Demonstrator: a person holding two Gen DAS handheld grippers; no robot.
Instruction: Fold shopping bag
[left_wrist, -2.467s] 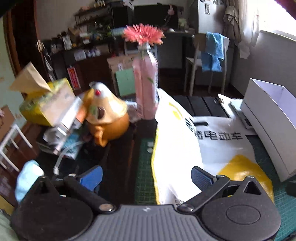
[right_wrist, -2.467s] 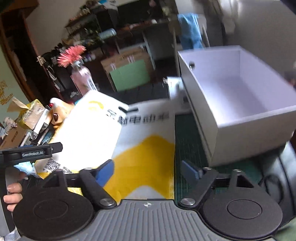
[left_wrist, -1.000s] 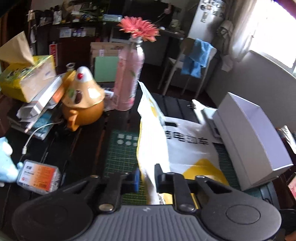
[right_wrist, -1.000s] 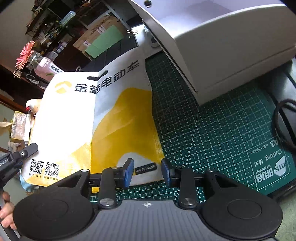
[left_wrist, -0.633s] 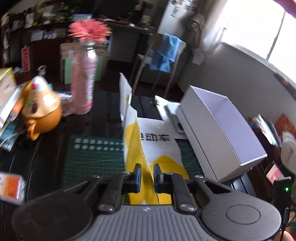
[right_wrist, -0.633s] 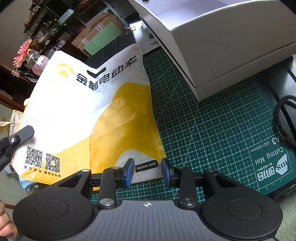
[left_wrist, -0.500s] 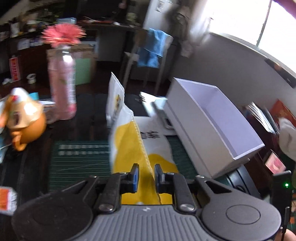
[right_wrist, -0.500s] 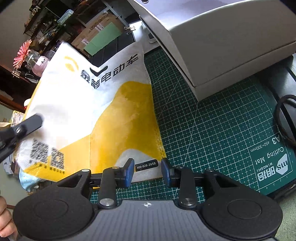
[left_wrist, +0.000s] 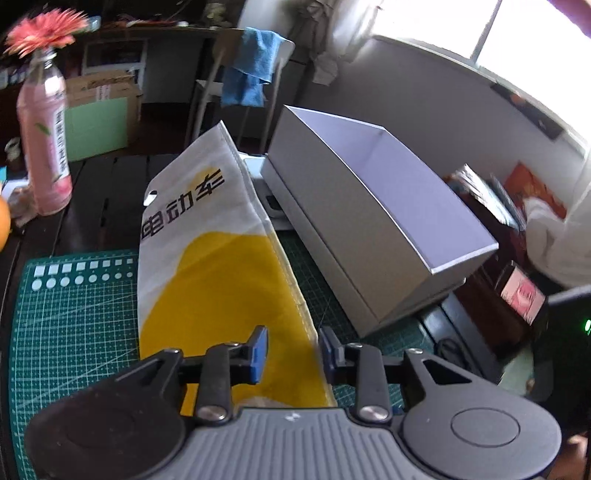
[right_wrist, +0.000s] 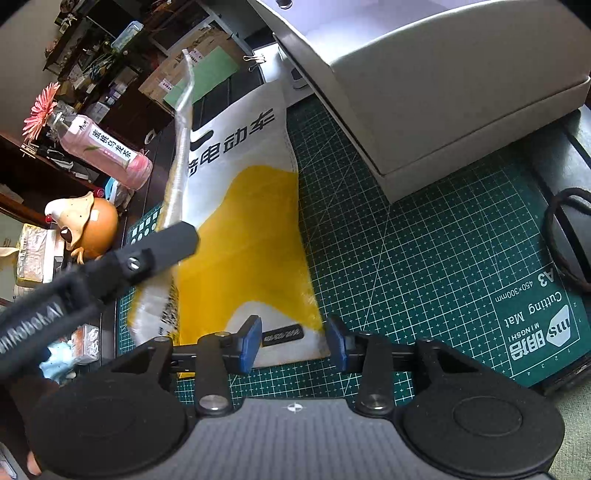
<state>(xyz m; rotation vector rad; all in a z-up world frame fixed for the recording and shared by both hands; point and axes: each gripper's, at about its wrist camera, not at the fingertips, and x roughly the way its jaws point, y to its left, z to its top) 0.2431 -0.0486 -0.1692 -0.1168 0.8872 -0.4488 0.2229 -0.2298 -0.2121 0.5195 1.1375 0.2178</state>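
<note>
Bag (right_wrist: 251, 229) looked light, floppy, best pinched at its edge; both grippers (left_wrist: 290, 349) (right_wrist: 293, 343) stood apart

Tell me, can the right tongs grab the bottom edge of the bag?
Probably yes. The right tongs are open, the shopping bag's bottom edge lies flat on the cutting mat just ahead between their fingers, and nothing blocks it.

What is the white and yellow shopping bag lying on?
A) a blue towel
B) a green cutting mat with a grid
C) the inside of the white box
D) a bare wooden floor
B: the shopping bag lies on the green gridded cutting mat, beside the white box, not in it.
</note>
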